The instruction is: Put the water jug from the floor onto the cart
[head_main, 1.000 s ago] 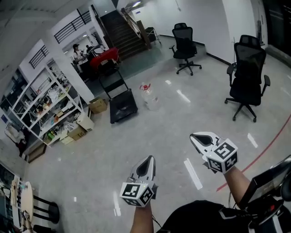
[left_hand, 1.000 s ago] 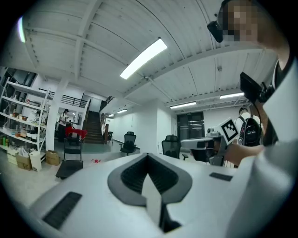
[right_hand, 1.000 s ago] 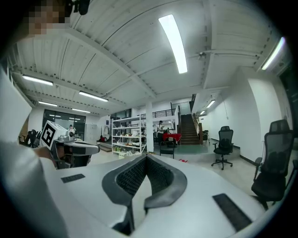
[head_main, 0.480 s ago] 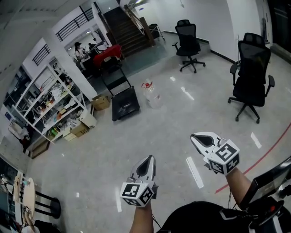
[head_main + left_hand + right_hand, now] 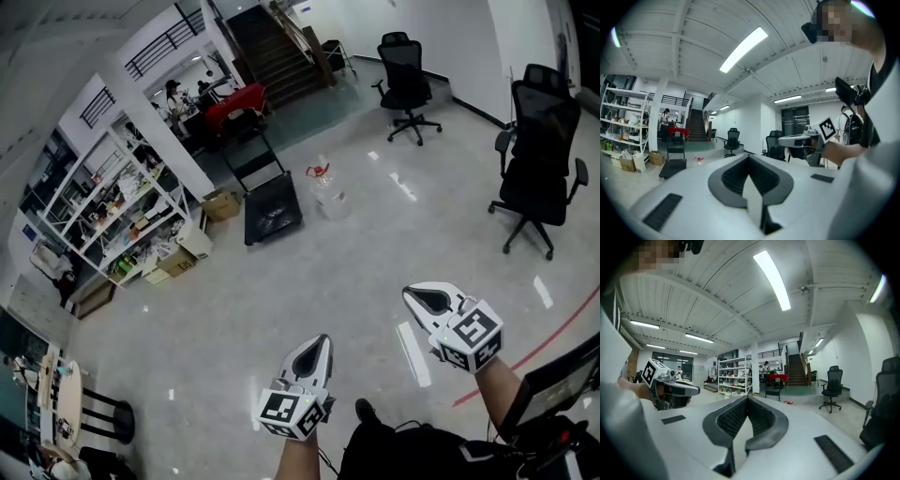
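A clear water jug (image 5: 330, 196) with a red cap and handle stands on the floor far ahead, just right of a black flat cart (image 5: 272, 210) with an upright handle. The cart (image 5: 671, 168) also shows small in the left gripper view, with the jug's red cap (image 5: 699, 159) beside it. In the right gripper view the red cap (image 5: 788, 402) is a speck past the cart (image 5: 773, 391). My left gripper (image 5: 317, 345) and right gripper (image 5: 421, 297) are held low near my body, both shut and empty, far from the jug.
Two black office chairs (image 5: 542, 165) (image 5: 407, 75) stand at the right. White shelving (image 5: 117, 208) with boxes (image 5: 222, 203) lines the left wall. Behind the cart are stairs (image 5: 279, 52) and a red-covered table (image 5: 234, 103) with people. A red floor line (image 5: 548, 337) runs at my right.
The jug, cart and chairs have slid down and rightwards in the head view and look slightly nearer. Both grippers stay shut and keep their spacing.
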The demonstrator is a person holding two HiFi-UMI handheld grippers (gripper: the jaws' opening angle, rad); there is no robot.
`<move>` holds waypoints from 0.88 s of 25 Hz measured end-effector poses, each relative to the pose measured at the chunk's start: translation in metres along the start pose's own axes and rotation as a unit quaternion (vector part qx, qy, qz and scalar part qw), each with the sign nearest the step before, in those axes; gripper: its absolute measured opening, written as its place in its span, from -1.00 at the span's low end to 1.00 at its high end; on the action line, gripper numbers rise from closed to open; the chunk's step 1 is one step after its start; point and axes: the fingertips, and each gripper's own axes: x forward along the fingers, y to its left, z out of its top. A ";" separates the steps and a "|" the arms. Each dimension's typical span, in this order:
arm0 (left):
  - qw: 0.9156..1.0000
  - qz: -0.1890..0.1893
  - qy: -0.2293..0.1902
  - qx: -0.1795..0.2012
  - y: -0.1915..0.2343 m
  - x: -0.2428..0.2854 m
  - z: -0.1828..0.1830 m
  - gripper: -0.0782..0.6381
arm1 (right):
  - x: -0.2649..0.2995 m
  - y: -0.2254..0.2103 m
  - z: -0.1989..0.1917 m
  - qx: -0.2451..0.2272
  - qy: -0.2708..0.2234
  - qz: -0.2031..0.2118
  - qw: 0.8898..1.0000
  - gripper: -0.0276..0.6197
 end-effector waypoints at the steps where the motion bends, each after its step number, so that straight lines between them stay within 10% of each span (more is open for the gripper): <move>1: 1.000 -0.005 -0.003 -0.003 0.008 0.008 -0.002 -0.79 | 0.011 -0.004 -0.003 -0.001 0.005 0.000 1.000 -0.91; 22: 0.996 -0.055 -0.045 -0.050 0.284 0.131 0.024 -0.79 | 0.310 -0.048 0.039 -0.021 0.040 -0.030 0.999 -0.91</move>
